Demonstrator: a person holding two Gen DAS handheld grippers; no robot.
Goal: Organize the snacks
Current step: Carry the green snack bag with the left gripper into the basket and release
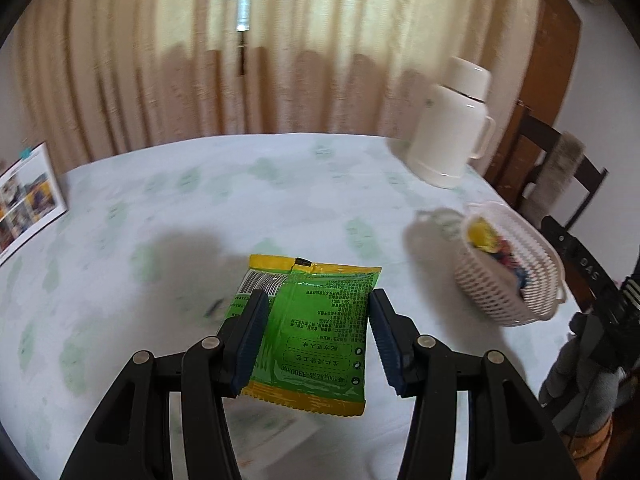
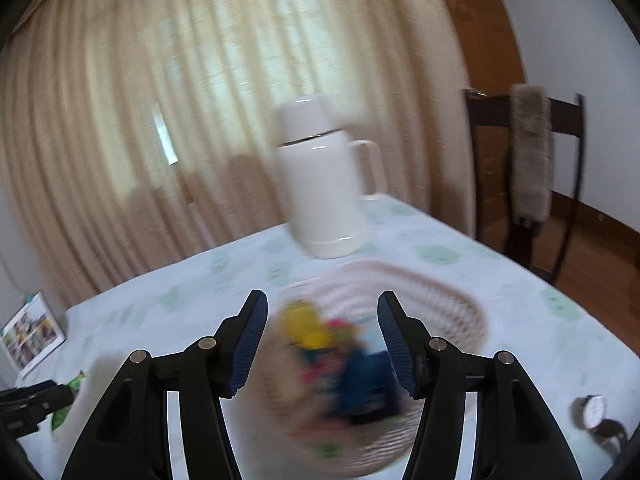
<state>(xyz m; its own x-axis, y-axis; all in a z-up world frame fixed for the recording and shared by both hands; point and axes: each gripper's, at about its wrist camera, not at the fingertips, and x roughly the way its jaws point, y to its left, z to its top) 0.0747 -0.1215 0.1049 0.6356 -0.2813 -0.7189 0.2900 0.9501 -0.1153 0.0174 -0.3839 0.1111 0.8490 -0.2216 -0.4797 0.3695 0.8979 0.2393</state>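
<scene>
A green and yellow snack packet [image 1: 312, 332] sits between the fingers of my left gripper [image 1: 316, 312], lifted above the table; the jaws stand partly closed, with the left pad on the packet and the right pad at its edge. A white woven basket [image 1: 516, 276] holding several colourful snacks stands to the right. In the right wrist view, my right gripper [image 2: 322, 320] is open and empty just above that basket [image 2: 452, 312], which is blurred. The left gripper and a bit of green packet [image 2: 66, 404] show at the lower left there.
A white thermos jug [image 1: 452, 124] stands at the back of the table [image 1: 200, 200], also in the right wrist view [image 2: 324, 192]. A photo card [image 1: 28, 196] stands at the far left. A dark chair [image 2: 528, 176] is beyond the table's right edge. A small watch [image 2: 596, 412] lies at the near right.
</scene>
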